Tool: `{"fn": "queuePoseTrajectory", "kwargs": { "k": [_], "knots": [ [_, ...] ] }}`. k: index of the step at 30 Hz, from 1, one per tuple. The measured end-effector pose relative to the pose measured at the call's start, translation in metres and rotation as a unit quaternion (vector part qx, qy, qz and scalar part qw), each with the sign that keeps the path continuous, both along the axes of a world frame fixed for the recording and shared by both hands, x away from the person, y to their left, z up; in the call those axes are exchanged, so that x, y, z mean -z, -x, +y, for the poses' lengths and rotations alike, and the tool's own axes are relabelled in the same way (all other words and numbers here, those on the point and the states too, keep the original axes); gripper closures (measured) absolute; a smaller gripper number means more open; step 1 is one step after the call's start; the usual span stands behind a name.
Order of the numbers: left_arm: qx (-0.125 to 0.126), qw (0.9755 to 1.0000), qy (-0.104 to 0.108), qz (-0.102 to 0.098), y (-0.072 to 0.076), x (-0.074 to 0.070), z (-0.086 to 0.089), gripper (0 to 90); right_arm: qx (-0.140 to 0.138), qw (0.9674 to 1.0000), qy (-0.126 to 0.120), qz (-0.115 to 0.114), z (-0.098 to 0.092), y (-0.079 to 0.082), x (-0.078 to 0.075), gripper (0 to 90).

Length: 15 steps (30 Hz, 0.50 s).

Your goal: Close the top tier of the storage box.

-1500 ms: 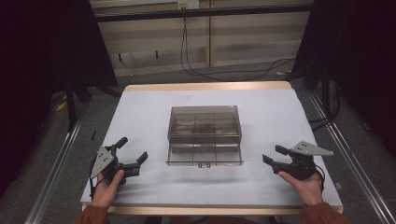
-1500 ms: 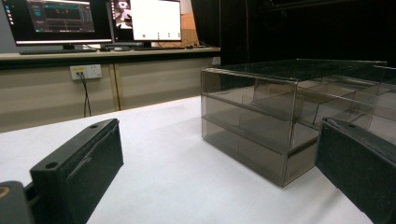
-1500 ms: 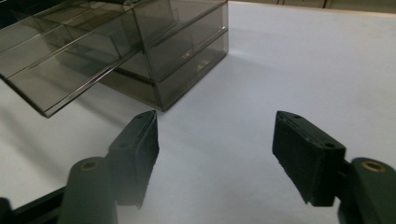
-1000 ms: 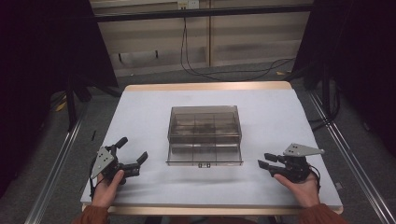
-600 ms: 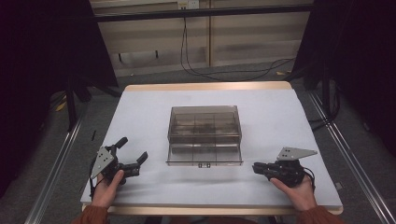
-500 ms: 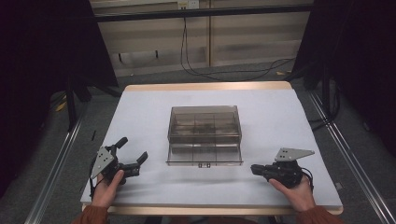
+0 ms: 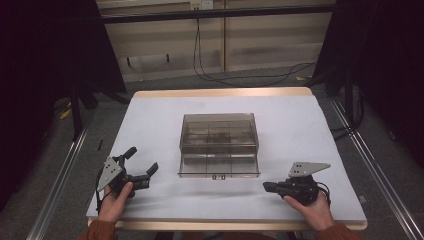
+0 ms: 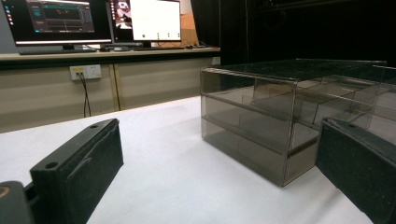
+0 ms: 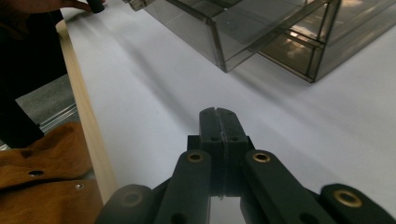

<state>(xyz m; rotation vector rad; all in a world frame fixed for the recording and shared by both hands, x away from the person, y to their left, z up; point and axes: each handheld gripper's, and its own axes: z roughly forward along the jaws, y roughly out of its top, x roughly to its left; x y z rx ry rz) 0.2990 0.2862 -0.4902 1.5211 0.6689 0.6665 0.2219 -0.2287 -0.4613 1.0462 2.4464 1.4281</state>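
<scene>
A smoky clear plastic box with compartments (image 7: 219, 144) stands in the middle of the white table (image 7: 300, 125). It also appears in the left gripper view as the box (image 8: 280, 116) and in the right gripper view as the box (image 9: 280, 32). My left gripper (image 7: 142, 162) rests at the table's front left, open, its jaws wide apart and empty; one of its fingers (image 8: 79, 163) is close in the left gripper view. My right gripper (image 7: 267, 187) lies at the front right, shut with nothing between its pressed fingertips (image 9: 218, 122), pointing left toward the box's front corner.
The table's wooden front edge (image 9: 86, 121) runs beside a brown sleeve (image 9: 42, 172). Monitors (image 8: 93, 21) sit on a counter behind the table. Cables (image 7: 240, 75) lie on the floor beyond the far edge. Metal rails (image 7: 60, 170) flank the table.
My right gripper has closed its jaws and moved left and nearer the front edge, turning to point left. The left gripper has stayed put and open.
</scene>
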Motion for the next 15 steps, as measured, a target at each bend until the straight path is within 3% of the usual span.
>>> {"fn": "queuePoseTrajectory", "kwargs": {
  "k": [15],
  "knots": [
    [0.000,1.0000,0.003,0.001,0.000,0.000,0.000,1.1,-0.022,0.9998,0.000,0.000,0.013,0.003,-0.001,90.0]
  ]
}}
